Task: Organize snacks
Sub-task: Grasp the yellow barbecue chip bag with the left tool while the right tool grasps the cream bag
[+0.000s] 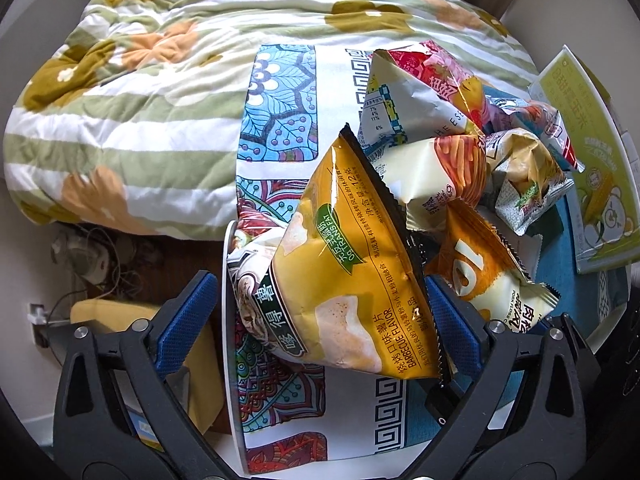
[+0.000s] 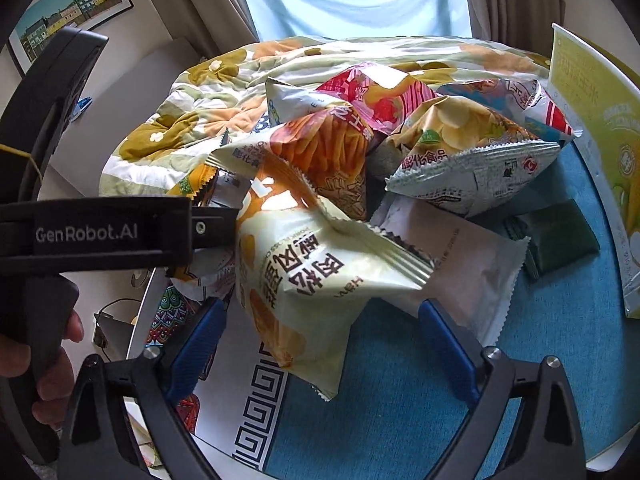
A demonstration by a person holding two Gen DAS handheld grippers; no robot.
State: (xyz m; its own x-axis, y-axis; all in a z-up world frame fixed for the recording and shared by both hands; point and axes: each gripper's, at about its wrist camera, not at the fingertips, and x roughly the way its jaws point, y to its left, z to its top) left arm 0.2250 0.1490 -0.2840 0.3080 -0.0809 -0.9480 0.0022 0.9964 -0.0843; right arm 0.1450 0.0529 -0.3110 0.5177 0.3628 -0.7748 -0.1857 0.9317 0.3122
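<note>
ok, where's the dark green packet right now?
Right wrist view, right side: the dark green packet lies flat on the blue table mat, beside the plain white packet, below the silver-edged chip bag.

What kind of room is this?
Likely a bedroom: a rumpled green-striped floral quilt beside the round patterned table, brown window curtains, and a framed picture of coloured houses.

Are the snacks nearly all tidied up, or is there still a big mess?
Still a big mess. Nothing looks sorted yet: the bags lie in one jumbled pile on the table. The open left gripper sits around the yellow barbecue chips bag, not squeezing it. The open right gripper is at the pork floss bag. Everything else still needs arranging.
</note>
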